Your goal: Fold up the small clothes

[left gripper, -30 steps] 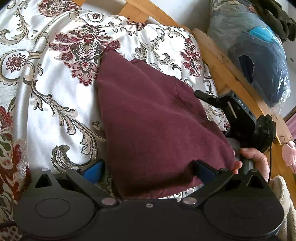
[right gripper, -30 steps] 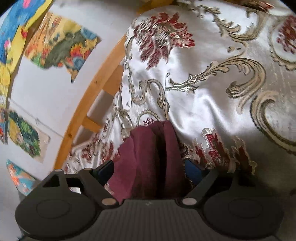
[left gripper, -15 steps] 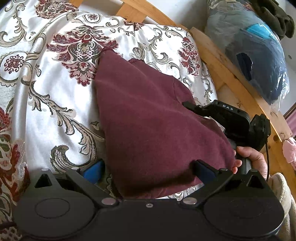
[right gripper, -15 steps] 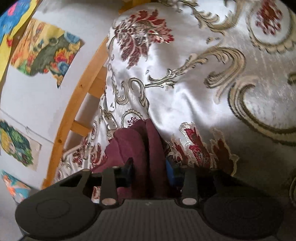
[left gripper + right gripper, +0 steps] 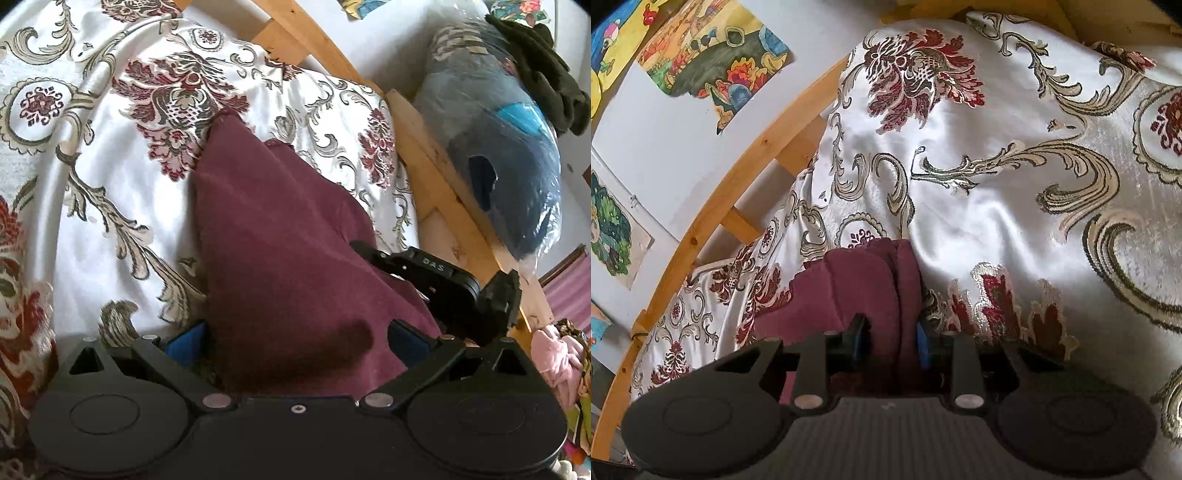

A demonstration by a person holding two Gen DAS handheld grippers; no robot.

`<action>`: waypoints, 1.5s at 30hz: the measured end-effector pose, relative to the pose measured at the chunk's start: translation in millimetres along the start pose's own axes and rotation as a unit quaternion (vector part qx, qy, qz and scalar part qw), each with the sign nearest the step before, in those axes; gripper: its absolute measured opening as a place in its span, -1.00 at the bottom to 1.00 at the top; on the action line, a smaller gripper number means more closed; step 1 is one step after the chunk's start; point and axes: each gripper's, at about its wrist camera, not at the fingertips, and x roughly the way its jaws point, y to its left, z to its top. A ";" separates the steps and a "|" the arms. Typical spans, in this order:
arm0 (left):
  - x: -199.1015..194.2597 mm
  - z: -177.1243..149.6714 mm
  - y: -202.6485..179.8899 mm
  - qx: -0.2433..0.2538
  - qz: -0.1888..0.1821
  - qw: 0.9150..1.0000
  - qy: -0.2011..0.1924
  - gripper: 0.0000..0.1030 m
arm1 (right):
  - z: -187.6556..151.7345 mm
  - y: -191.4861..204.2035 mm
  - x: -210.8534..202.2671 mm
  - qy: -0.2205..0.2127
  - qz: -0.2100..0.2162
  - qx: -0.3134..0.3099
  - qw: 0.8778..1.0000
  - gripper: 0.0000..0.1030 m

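Item: one maroon garment (image 5: 280, 258), a small knit piece, lay on a bed under a white satin bedspread (image 5: 122, 206) patterned with red flowers and gold-green scrolls. In the left wrist view its long axis ran from the near edge of the frame up and slightly leftward, narrowing to a pointed corner (image 5: 225, 116) that aimed at the wooden bed frame (image 5: 424, 147) behind; the broad end lay toward the camera. Left gripper (image 5: 295, 339): jaws stood wide, the broad end of the cloth between the blue pads (image 5: 184, 343); whether the pads pressed the fabric could not be told. Right gripper (image 5: 890, 339): jaws narrow and closing, a bunched, pleated fold of the garment (image 5: 871, 280) pinched between them, seen in the left wrist view as a black body (image 5: 436, 280) at the cloth's right edge. In the right wrist view the gathered cloth ran straight away from the camera, folds lengthwise. Surroundings: a clear plastic bag of dark blue fabric (image 5: 498, 162) beyond the frame rail, a dark green cloth (image 5: 543, 70) on top of it; coloured drawings (image 5: 713, 55) on the white wall; pink fabric (image 5: 557, 354) at the right margin.
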 end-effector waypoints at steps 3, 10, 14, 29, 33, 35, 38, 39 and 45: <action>2.7 2.8 3.4 -0.007 -0.002 1.000 0.014 0.98 | -0.3 -1.7 1.0 0.000 0.000 0.005 1.000 -0.31; 6.8 0.7 -0.6 0.020 0.017 0.999 0.028 0.93 | -1.2 -4.5 1.7 0.001 -0.003 0.012 1.000 -0.23; 7.3 0.7 -0.3 0.019 0.017 0.999 0.029 0.92 | -1.6 -3.2 2.0 0.001 -0.005 0.009 1.000 -0.22; 7.8 -0.1 -1.1 0.028 0.019 0.999 0.030 0.94 | -1.8 -4.5 2.2 0.002 -0.004 0.014 1.000 -0.20; 8.0 0.1 -0.9 0.028 0.019 0.999 0.030 0.94 | -2.0 -4.8 2.3 0.002 -0.004 0.014 1.000 -0.19; 8.2 -0.2 -1.3 0.029 0.019 0.999 0.030 0.95 | -2.0 -4.6 2.3 0.002 -0.004 0.014 1.000 -0.19; 8.4 -0.5 -1.8 0.030 0.019 0.999 0.030 0.95 | -2.0 -4.8 2.4 0.002 -0.003 0.015 1.000 -0.18; 8.4 -0.4 -1.8 0.030 0.019 0.999 0.030 0.95 | -2.2 -5.3 2.4 0.003 -0.003 0.015 1.000 -0.17; 8.8 -0.2 -1.7 0.030 0.019 0.999 0.030 0.95 | -2.8 -4.6 2.7 0.004 -0.002 0.014 1.000 -0.15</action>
